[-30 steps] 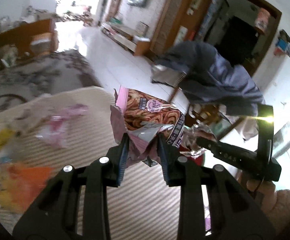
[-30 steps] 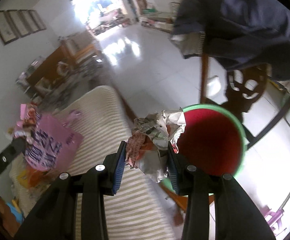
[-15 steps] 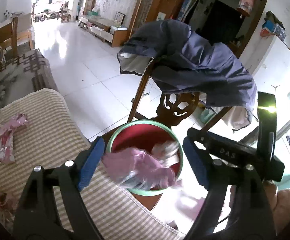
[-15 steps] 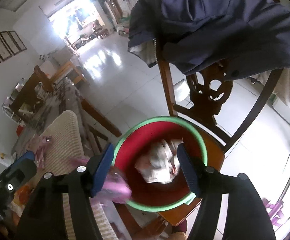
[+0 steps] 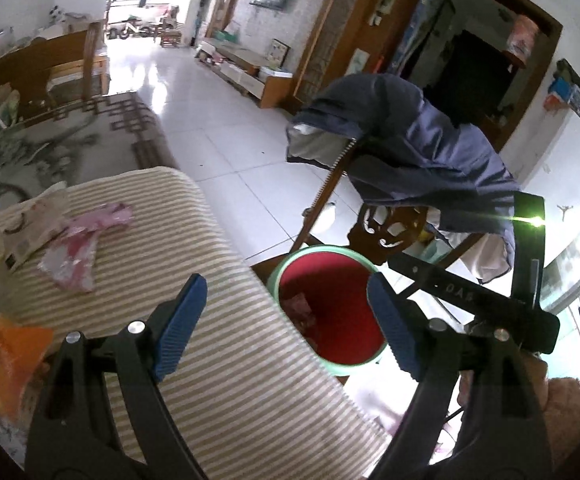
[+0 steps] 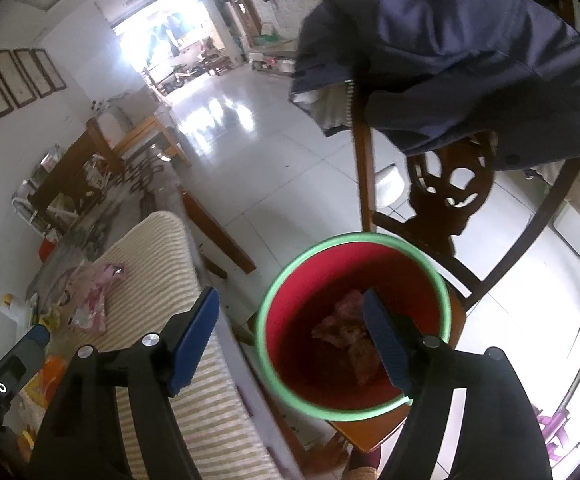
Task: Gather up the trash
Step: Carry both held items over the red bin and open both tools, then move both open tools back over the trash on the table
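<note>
Both grippers stand wide apart with nothing between the pads, jaws just having been opening: left gripper [image 5: 286,328] over the table edge beside the red bucket [image 6: 429,264], right gripper [image 6: 290,340] above its rim. Crumpled wrappers [image 6: 345,328] lie inside the bucket. Pink wrapper [image 5: 78,248] remains on the striped tablecloth [image 5: 218,360] left of the bucket. Behind the bucket, a wooden chair [image 6: 449,192] carries a blue jacket [image 6: 469,56].

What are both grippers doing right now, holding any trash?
Left gripper: open, empty, jaws have just been opening.
Right gripper: open, empty, jaws have just been opening above the red bucket.
</note>
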